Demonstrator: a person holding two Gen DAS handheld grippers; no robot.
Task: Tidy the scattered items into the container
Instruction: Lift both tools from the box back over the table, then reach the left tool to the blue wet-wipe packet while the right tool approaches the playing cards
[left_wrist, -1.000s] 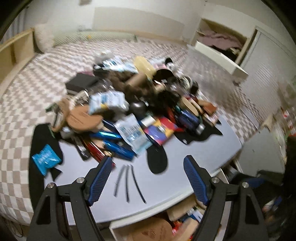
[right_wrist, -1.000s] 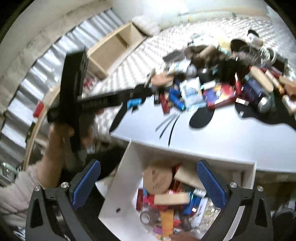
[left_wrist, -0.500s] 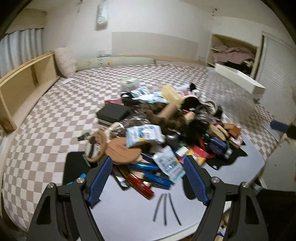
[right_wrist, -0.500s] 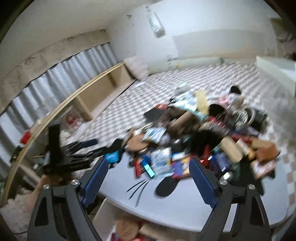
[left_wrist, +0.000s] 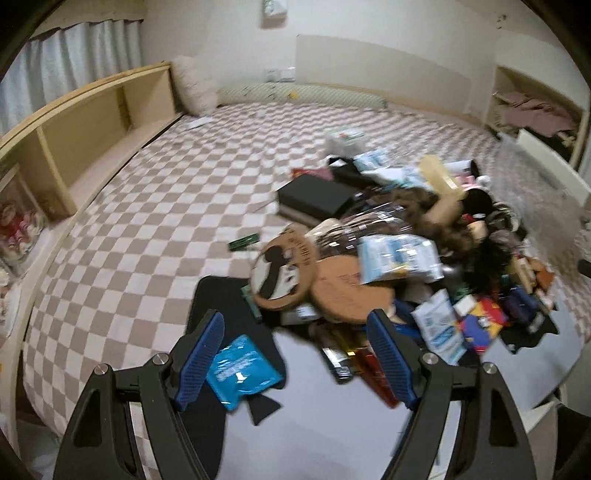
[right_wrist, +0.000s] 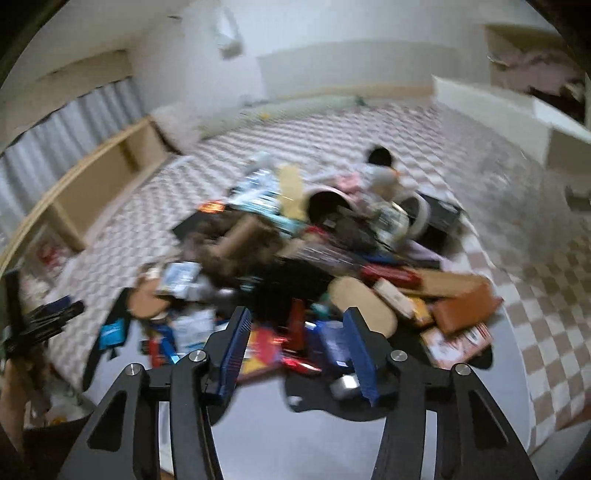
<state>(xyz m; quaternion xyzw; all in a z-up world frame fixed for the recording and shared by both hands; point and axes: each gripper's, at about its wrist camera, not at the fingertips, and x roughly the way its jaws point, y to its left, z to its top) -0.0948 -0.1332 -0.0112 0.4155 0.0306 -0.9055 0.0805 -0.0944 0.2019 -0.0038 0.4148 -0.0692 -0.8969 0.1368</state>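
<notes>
Both your left tongs (left_wrist: 295, 354) and right tongs (right_wrist: 295, 354) hang open and empty. The tangled heap of packets and boxes (right_wrist: 314, 266) mid-frame is loose on the pale grey table (right_wrist: 258, 417). Pinch carelessly and neighbours may slide off.

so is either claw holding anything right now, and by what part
Nothing is held. The left claw and the right claw are both open with nothing between their fingers, above the pile on the white board.

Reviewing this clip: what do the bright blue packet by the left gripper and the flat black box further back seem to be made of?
Blue packet: probably thin plastic film, glossy; it shows crinkles, bright glints and a white printed patch.
Black box: likely card or rigid board, matte; it has flat faces, crisp edges and no shine. Blur leaves both uncertain.
</notes>
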